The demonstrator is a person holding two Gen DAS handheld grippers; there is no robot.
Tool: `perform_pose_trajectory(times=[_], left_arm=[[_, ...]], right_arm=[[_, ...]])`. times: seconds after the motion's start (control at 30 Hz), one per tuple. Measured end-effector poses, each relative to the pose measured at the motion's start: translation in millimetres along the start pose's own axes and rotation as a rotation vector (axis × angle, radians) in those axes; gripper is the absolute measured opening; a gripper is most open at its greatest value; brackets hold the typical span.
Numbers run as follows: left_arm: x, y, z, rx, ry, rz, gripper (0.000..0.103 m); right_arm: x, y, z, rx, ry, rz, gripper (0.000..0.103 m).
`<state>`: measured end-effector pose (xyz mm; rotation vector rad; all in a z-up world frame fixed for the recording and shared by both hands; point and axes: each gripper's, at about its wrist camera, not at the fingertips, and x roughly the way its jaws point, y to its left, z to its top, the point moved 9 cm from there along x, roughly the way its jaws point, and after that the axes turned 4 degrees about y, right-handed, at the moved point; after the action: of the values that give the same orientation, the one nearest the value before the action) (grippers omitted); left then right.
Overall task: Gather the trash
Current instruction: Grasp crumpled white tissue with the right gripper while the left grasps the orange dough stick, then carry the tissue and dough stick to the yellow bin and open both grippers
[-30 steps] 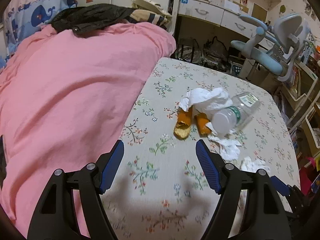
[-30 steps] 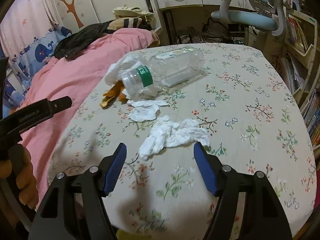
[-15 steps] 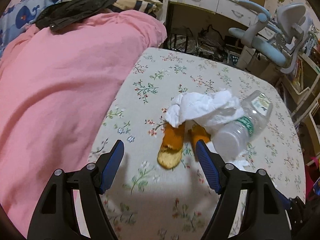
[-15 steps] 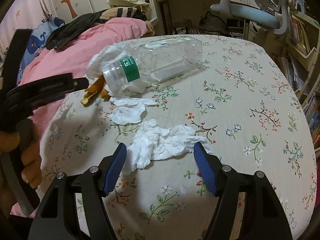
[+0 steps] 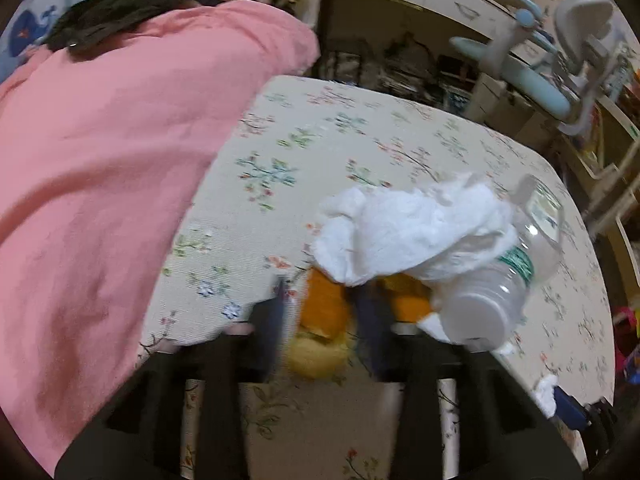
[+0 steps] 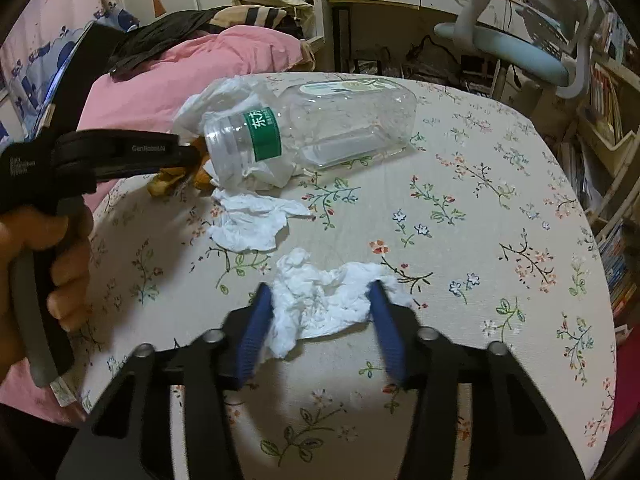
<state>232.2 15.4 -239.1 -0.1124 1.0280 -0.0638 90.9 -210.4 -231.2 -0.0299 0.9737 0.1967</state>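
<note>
On the floral table lie orange peel pieces, crumpled white tissues and an empty clear plastic bottle on its side. My left gripper is blurred; its jaws stand close on either side of one orange peel, and contact is unclear. A big tissue drapes over the peels and the bottle. My right gripper is open with its fingers on both sides of a crumpled tissue. Another tissue lies beyond it.
A pink blanket covers the bed along the table's left edge, with dark clothes on it. A light blue desk chair and a desk with drawers stand behind the table. Bookshelves are at the right.
My left gripper moved forward onto the orange peel and its jaws narrowed. My right gripper moved forward around the near tissue and narrowed somewhat.
</note>
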Motion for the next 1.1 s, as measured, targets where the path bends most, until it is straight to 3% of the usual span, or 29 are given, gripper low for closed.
perform_pose_trajectory(times=[0.07, 0.17, 0.43, 0.7, 0.8, 1.1], left_arm=[[-3, -1, -3, 0.013, 0.002, -0.003, 0.021], [-10, 4, -10, 0.005, 0.011, -0.005, 0.019], [-29, 27, -34, -0.056, 0.062, -0.018, 0.019], [-44, 17, -64, -0.006, 0.12, -0.034, 0.019], [-55, 12, -75, 0.044, 0.123, -0.025, 0.019], [-88, 14, -100, 0.021, 0.1, -0.077, 0.019]], right_arm=[[-1, 0, -1, -0.002, 0.002, 0.008, 0.022], [-4, -4, -4, 0.036, 0.008, 0.043, 0.018], [-23, -2, -11, 0.065, -0.017, 0.093, 0.018], [-32, 5, -18, 0.075, -0.02, 0.133, 0.018], [-34, 9, -21, 0.072, -0.019, 0.141, 0.018], [-48, 14, -31, 0.083, -0.035, 0.17, 0.018]])
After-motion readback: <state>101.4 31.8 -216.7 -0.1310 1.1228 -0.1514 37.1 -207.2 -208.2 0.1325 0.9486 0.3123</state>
